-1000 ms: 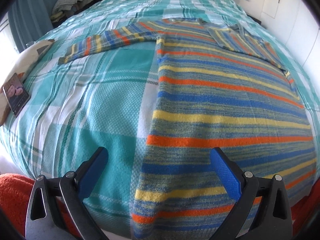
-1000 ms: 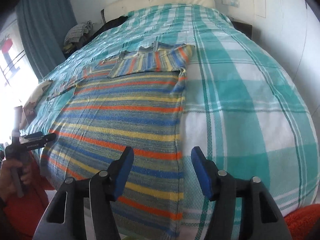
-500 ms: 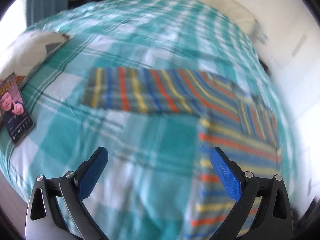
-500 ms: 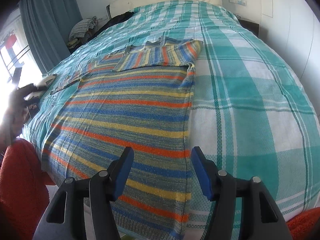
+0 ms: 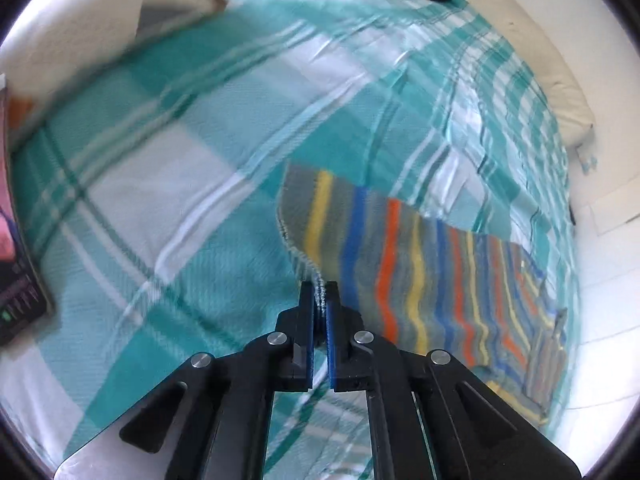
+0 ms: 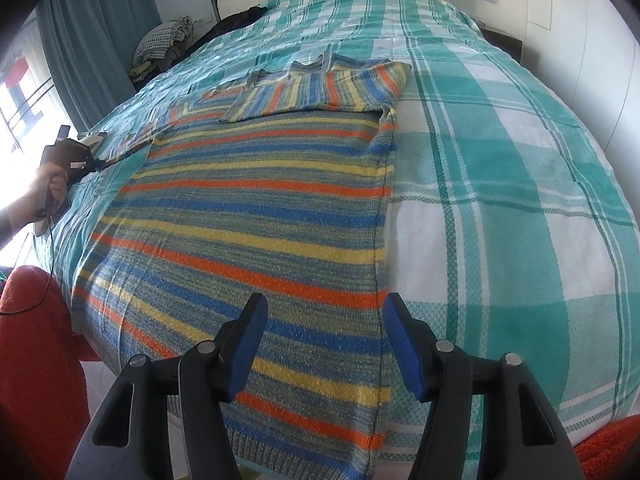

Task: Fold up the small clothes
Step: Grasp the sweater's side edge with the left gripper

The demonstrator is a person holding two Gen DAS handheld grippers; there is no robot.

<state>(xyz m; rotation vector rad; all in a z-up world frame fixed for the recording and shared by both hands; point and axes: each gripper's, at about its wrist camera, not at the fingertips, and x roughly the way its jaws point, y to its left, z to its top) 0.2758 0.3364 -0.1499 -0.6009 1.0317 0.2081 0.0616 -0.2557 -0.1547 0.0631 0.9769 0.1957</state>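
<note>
Left wrist view: left hand-held gripper (image 5: 320,292) clenched on the cuff of the striped sweater (image 6: 256,216) lying on the bed (image 6: 500,200); right hand-held gripper (image 6: 322,344) released. Sleeve fold in hand; next, carry cuff rightward across the body.

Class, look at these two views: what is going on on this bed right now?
A person is folding a striped sweater spread flat on a teal checked bedspread. The left gripper is shut on the cuff of the outstretched sleeve. The right gripper hangs open above the sweater's hem, holding nothing. The other sleeve is already folded across the chest.
</note>
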